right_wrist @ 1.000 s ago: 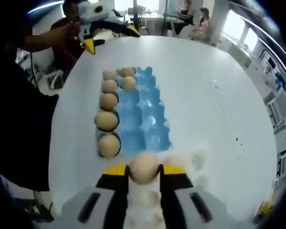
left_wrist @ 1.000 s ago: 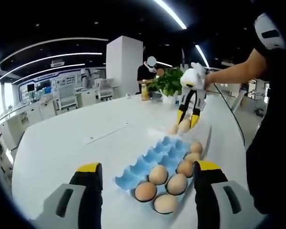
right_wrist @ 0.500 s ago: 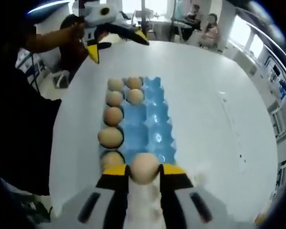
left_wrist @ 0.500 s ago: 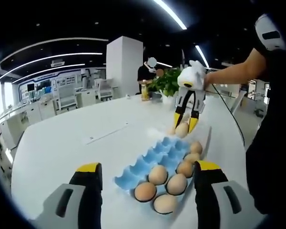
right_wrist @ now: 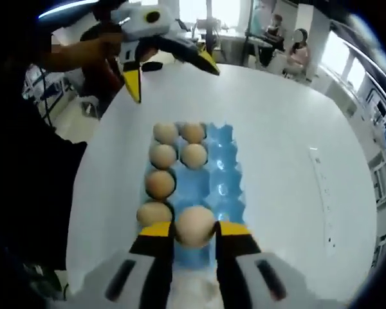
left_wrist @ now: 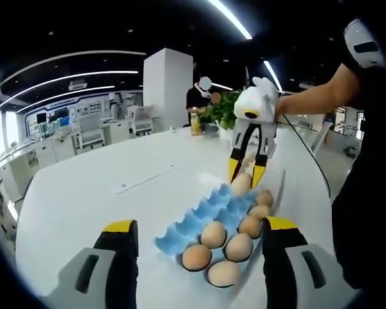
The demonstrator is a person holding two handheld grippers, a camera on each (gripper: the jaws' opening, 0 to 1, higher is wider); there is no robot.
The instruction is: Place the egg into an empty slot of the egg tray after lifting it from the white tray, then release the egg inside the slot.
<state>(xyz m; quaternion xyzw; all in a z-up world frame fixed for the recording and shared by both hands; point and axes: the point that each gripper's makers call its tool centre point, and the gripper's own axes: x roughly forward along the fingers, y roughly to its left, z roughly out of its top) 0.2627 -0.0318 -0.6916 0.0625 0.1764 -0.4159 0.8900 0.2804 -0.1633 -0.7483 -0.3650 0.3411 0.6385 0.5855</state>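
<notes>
1. Egg (right_wrist: pixel 194 219) pinched between jaws of right hand-held gripper (right_wrist: pixel 195 230), jaws closed to egg width, yellow tips on either flank. Hanging over near end of blue egg tray (right_wrist: pixel 224 167), not yet seated in a slot, judging by gap to the cells below.
2. Left hand-held gripper (left_wrist: pixel 200 225) spread wide, nothing held, parked at opposite end of tray and pointing along it.
3. Step in hand, by my read: lower egg into an empty cell. To do well:
   - Pick a bare blue cell w/ no egg in it; empty ones run along the side column and the near part of the middle column in right gripper view.
   - Centre egg over cell before descending; keep clear of neighbouring eggs so jaw tips don't knock them.
   - Come down straight and slow, approx. vertical; keep squeeze light, shell prob. cracks under extra force.
   - Open jaws only once egg sits in the cup, then lift straight up w/o dragging.
   - Keep left gripper back from the tray.
4. Counts:
   - Eggs seated in tray: 7 in left gripper view; 6 plain in right gripper view, nearest one likely hidden by a jaw.
   - Eggs held: 1.
   - Egg trays: 1, on white counter (right_wrist: pixel 276 141).
   - Grippers: 2.
   - Empty cells: several; exact no. can't tell.
</notes>
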